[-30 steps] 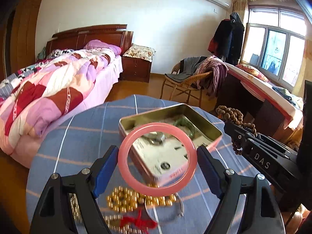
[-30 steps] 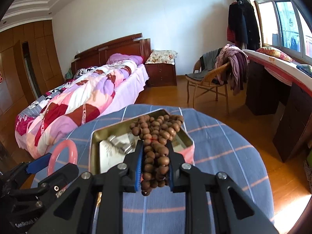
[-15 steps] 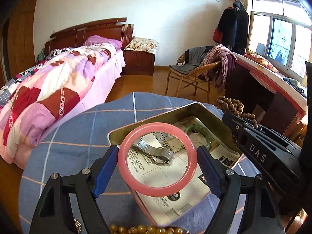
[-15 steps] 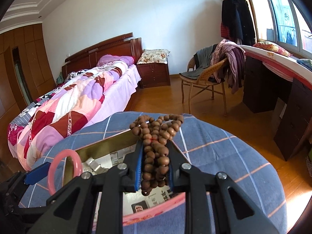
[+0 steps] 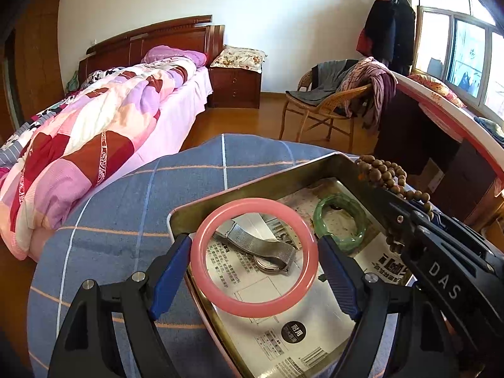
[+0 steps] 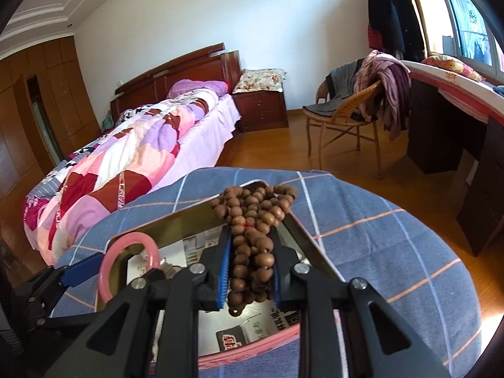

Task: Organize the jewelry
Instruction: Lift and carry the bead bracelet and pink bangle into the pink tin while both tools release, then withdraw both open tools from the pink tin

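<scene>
1. Landmark: an open metal tin [image 5: 201,208] with a pink outer rim stands on a round table under a blue checked cloth [image 5: 126,195]. Printed paper lines the tin's floor.
2. Left gripper [image 5: 253,256]: its blue pads press on opposite sides of a pink bangle [image 5: 220,296], which is gripped and held above the near left part of the tin. The right wrist view confirms it, with the bangle [image 6: 107,267] over the tin's left corner.
3. Inside the tin, seen through and beyond the bangle: a watch with a grey mesh strap [image 5: 258,245] lies on the paper near the tin's centre.
4. Right of the watch, toward the tin's far right wall: a green bangle [image 5: 340,217] lies flat on the paper.
5. Right gripper [image 6: 249,261]: its jaws are nearly closed on a bunched string of brown wooden beads [image 6: 252,217]. The beads are clamped between the pads, with the loose loops bulging over the tin's far right corner.
6. In the left wrist view the right gripper's body crosses the tin's right side, with beads [image 5: 381,173] over the rim.
</scene>
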`<state>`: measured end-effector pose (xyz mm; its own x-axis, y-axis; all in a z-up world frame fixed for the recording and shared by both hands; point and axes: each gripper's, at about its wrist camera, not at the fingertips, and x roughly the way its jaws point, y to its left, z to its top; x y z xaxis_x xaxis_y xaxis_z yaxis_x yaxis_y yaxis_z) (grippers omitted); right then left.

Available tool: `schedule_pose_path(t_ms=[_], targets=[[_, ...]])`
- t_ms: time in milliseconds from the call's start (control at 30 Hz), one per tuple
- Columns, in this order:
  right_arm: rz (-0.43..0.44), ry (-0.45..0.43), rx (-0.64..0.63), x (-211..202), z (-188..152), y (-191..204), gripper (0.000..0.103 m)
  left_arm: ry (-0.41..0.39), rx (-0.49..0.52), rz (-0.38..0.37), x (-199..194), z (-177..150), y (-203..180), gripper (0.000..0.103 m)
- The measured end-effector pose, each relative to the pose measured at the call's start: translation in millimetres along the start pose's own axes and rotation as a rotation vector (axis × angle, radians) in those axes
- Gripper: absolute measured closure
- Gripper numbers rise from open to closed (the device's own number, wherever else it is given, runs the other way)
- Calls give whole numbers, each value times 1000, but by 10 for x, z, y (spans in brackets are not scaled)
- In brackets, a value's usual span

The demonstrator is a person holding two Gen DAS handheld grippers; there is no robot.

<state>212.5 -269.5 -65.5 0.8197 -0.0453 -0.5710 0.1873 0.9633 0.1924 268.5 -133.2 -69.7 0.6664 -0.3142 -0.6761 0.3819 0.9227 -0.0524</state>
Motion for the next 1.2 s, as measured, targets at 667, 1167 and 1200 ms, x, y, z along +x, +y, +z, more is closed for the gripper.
schedule_pose_path(t_ms=[667, 1167, 1200], targets=[[-6, -137, 104, -532, -9, -48, 25, 5, -9, 49, -408, -2, -59, 17], [8, -96, 125, -1120, -334, 14, 25, -28, -9, 133, -1029, -429, -66, 16], [12, -96, 121, -1155, -358, 31, 25, -29, -10, 139, -1061, -455, -69, 16]])
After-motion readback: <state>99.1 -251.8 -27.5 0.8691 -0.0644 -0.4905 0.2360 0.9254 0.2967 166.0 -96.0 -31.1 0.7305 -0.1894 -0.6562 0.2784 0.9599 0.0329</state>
